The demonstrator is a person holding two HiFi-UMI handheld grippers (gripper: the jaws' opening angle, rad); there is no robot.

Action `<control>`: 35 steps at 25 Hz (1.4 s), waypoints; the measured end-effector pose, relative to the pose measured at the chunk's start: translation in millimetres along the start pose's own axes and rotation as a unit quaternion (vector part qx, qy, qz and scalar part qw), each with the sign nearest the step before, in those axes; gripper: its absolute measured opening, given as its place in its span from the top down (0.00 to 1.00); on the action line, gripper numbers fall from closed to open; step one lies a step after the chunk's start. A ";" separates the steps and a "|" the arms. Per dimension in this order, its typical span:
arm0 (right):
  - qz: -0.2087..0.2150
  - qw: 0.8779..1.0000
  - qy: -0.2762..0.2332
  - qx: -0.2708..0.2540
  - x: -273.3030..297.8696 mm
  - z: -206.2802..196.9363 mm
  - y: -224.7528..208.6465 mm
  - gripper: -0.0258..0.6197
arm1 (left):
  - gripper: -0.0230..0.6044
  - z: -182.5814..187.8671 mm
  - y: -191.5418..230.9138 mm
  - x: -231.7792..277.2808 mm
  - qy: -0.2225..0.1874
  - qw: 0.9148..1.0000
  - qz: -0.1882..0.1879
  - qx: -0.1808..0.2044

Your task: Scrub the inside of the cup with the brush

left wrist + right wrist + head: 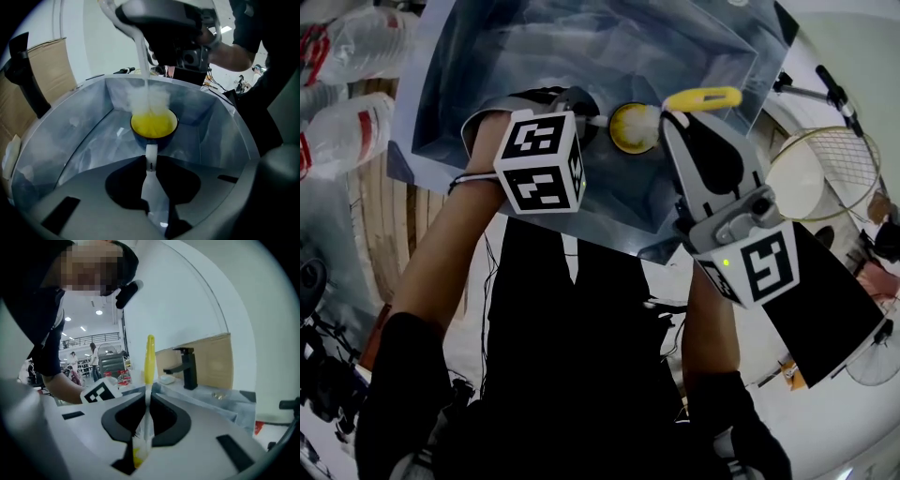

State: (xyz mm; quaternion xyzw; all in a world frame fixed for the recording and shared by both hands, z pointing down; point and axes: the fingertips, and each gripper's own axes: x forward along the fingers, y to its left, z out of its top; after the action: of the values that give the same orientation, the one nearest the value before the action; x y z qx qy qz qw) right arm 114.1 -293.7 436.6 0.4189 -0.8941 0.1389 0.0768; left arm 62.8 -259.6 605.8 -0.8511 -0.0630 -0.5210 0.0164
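A dark blue cup (153, 125) with a yellow inside (630, 127) is held over the plastic-lined sink (70, 136). My left gripper (151, 158) is shut on the cup's white handle (151, 154). In the head view the left gripper (589, 122) reaches in from the left. The brush has a yellow handle (703, 97) and a white bristle head (147, 101) that dips into the cup from above. My right gripper (147, 399) is shut on the brush's white shaft (147, 420), with the yellow handle (149, 359) sticking out past the jaws. In the head view the right gripper (677, 127) stands just right of the cup.
A black faucet (187, 366) stands at the sink's edge in front of a cardboard panel (47, 70). Plastic bottles (352, 42) lie on the counter at the upper left. A badminton racket (825, 169) lies to the right. The sink walls (581, 56) surround the cup.
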 end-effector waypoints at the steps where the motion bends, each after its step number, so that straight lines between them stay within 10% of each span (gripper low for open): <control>1: -0.006 1.000 -0.011 -0.009 -4.6 13.6 -0.8 0.89 | 0.84 0.7 -0.3 0.3 -0.001 1.000 -0.001 0.002; 6: -0.006 0.998 0.004 -0.068 -4.9 5.6 2.9 0.89 | 0.84 0.1 0.1 -0.3 0.000 1.000 -0.001 -0.001; 11: -0.012 0.999 0.037 -0.016 0.6 -32.2 2.3 0.89 | 0.84 1.4 -1.3 0.9 -0.005 1.000 -0.004 -0.001; 26: -0.006 1.000 -0.014 -0.008 -34.5 38.7 -1.6 0.89 | 0.80 12.8 16.1 -38.2 -0.018 1.000 0.011 0.003; 31: -0.007 0.999 -0.041 -0.030 -49.8 102.4 4.3 0.89 | 0.81 41.6 40.7 -113.8 -0.090 0.994 0.054 -0.022; 35: -0.008 0.997 -0.067 -0.037 -70.9 152.7 14.6 0.89 | 0.82 74.2 43.9 -191.0 -0.193 0.974 0.083 -0.081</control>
State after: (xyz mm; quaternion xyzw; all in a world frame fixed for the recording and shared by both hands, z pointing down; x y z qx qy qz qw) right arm 144.9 -281.0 271.0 0.4309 -0.8985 0.0766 0.0329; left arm 48.1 -313.4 403.7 -0.9364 0.0485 -0.3469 -0.0217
